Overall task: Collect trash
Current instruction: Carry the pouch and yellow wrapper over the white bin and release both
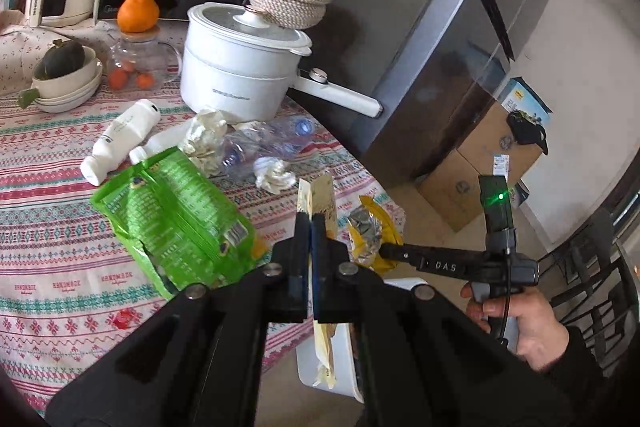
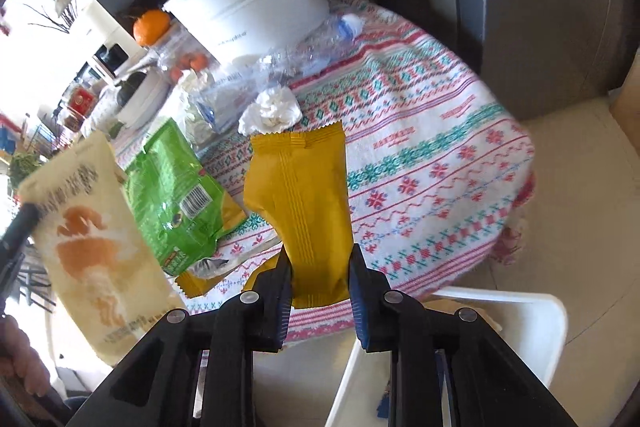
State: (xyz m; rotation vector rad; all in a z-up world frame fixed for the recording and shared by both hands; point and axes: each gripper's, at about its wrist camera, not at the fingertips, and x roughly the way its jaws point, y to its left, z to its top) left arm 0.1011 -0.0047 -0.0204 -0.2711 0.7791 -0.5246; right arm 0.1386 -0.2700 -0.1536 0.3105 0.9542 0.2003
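Left tool (image 1: 311, 227) clamped on cream wrapper (image 1: 320, 197), right tool (image 2: 320, 267) pinching yellow packet (image 2: 304, 211), both above white bin (image 2: 520, 323); beyond tools, left on surface (image 2: 440, 147): green bag (image 1: 176, 211), tissues (image 1: 276, 173), bottles (image 1: 120, 139)

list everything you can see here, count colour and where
cream pouch: 1, cream and orange, in left gripper
yellow wrapper: 1, yellow, between right gripper's fingers
green bag: 1, green, on table near edge
tissue wads: 2, white, mid table
clear bottle: 1, crushed, by pot
white bottles: 2, lying on table
pot: 1, white, lidded, back of table
orange: 1, on glass teapot
bowls: stacked, white, far left
bin: 1, white, floor below table edge
tablecloth: 1, patterned
left gripper: shut on cream pouch
right gripper: around yellow wrapper
hand: 1, holding right gripper
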